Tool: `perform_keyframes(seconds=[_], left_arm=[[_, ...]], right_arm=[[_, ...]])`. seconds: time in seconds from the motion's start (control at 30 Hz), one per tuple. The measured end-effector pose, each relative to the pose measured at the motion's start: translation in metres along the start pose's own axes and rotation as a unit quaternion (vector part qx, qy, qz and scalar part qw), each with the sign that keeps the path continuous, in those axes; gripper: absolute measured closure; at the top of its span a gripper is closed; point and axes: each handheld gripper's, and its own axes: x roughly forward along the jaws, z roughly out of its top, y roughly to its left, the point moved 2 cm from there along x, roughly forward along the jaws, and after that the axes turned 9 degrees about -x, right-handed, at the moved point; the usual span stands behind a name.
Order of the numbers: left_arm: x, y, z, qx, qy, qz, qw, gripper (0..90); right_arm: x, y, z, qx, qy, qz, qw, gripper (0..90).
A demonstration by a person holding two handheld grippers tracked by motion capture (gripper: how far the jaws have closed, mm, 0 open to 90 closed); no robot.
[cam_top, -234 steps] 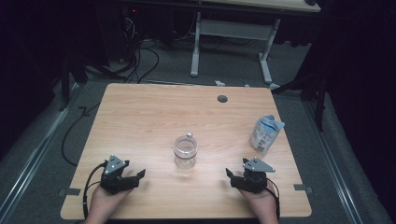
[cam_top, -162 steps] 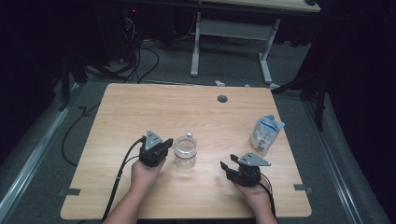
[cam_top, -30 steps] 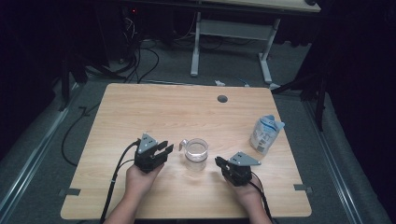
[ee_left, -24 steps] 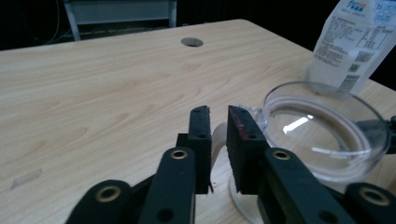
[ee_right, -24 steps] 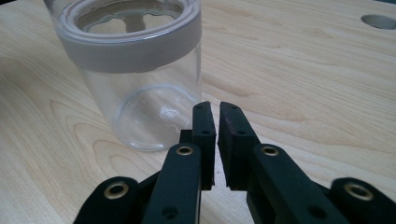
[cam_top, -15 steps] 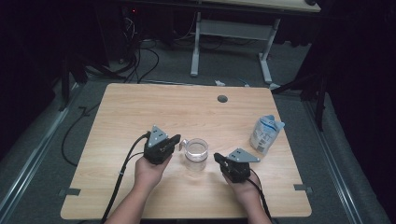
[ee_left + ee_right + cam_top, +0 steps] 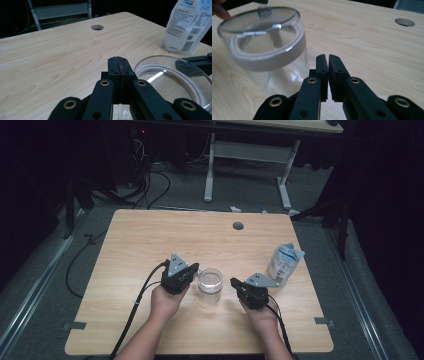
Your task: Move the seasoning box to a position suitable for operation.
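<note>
One glass jar [image 7: 210, 281] and one pouch [image 7: 285, 264]; both grippers' fingers closed, empty.

Only the jar [image 7: 210, 281] and pouch [image 7: 285, 264] stand on the table [image 7: 140, 240].

Printed matter, as seen from my left gripper view: the white pouch [image 7: 188, 23] near the tabletop's right edge carries blue lettering at its top, a panel of small print, a square code and a barcode. None of these is sharp enough for me to read.
</note>
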Motion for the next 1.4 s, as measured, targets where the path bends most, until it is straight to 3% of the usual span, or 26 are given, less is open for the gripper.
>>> perform_keyframes(seconds=[0.27, 0.4, 1.1, 1.4], left_arm=[[0.0, -0.001, -0.001, 0.008, -0.003, 0.0, 1.0, 90.0], [0.0, -0.001, -0.002, 0.009, -0.005, 0.0, 0.9999, 90.0], [0.001, -0.001, -0.003, 0.005, -0.014, 0.0, 0.9999, 90.0], [0.003, -0.001, -0.004, 0.008, -0.013, 0.005, 0.9999, 90.0]], right_arm=[[-0.009, 0.006, 0.005, -0.009, -0.023, -0.003, 0.9997, 85.9], [-0.013, 0.009, 0.008, -0.012, -0.035, 0.008, 0.9993, 85.4], [-0.012, 0.019, 0.011, -0.036, -0.032, 0.024, 0.9986, 90.0], [-0.012, 0.019, 0.011, -0.03, -0.032, 0.026, 0.9987, 90.0]])
